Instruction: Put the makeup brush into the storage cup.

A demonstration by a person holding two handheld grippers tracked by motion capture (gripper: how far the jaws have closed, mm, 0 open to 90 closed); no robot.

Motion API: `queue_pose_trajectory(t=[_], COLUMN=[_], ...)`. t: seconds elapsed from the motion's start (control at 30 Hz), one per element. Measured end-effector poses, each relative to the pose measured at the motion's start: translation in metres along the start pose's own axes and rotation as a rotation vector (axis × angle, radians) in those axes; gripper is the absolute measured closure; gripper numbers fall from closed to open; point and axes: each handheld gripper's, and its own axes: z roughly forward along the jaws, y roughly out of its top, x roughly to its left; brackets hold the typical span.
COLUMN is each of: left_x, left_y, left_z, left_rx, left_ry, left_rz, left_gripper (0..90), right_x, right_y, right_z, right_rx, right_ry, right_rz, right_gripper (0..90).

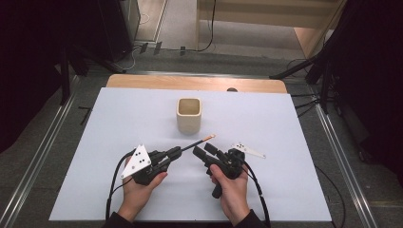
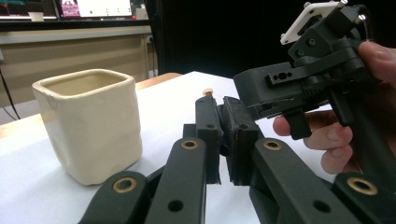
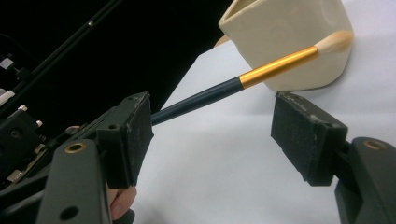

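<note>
Closest to my overhead camera are the person's two hands at the near edge of the table, the left hand [image 1: 139, 187] wrapped around the left gripper [image 1: 175, 152] and the right hand [image 1: 233, 190] around the right gripper [image 1: 204, 151], each trailing a black cable toward the table's front. Both carry a grey three-cornered plate on top. From the high view I see the left gripper's jaws pinched together on the dark end of a slim paintbrush with a dark blue handle, a gold ferrule and a pale bristle tip [image 1: 197, 142]; the left gripper view confirms it, the two black pads nearly meeting with the brush tip peeking just above them. The brush slants up and away to the right, held off the white table surface [image 1: 285, 190]. The right gripper sits just beside it, its jaws spread wide apart with nothing between them; in the right gripper view the brush [image 3: 261, 72] crosses beyond the two pads, not touching either. Farther out, near the middle of the table, stands a cream ceramic cup with a squarish rim [image 1: 189, 114], upright and apart from the brush tip. Beyond it runs the table's bare wooden edge [image 1: 142, 81], then grey floor.
</note>
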Motion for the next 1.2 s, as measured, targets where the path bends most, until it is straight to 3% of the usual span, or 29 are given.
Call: queue_pose_trajectory(t=[0.3, 0.8, 1.07, 1.2], left_x=[-0.005, -0.01, -0.011, -0.011], left_y=[-0.001, -0.002, -0.002, -0.002], left_z=[0.003, 0.006, 0.007, 0.007], left_rx=[-0.003, 0.005, 0.003, 0.033], left_ry=[-0.018, -0.048, -0.058, -0.066], left_rz=[0.011, 0.015, 0.018, 0.005], left_gripper=[86.1, 86.1, 86.0, 86.0], right_x=[-0.005, -0.014, -0.019, -0.02], right_y=[0.002, 0.001, 0.002, 0.002], right_z=[-0.001, -0.003, -0.005, -0.006], right_rx=[-0.025, -0.041, -0.045, -0.045], right_ry=[0.024, 0.026, 0.085, 0.108], right_rz=[0.073, 0.122, 0.186, 0.194], right_gripper=[33.7, 47.4, 59.9, 64.2])
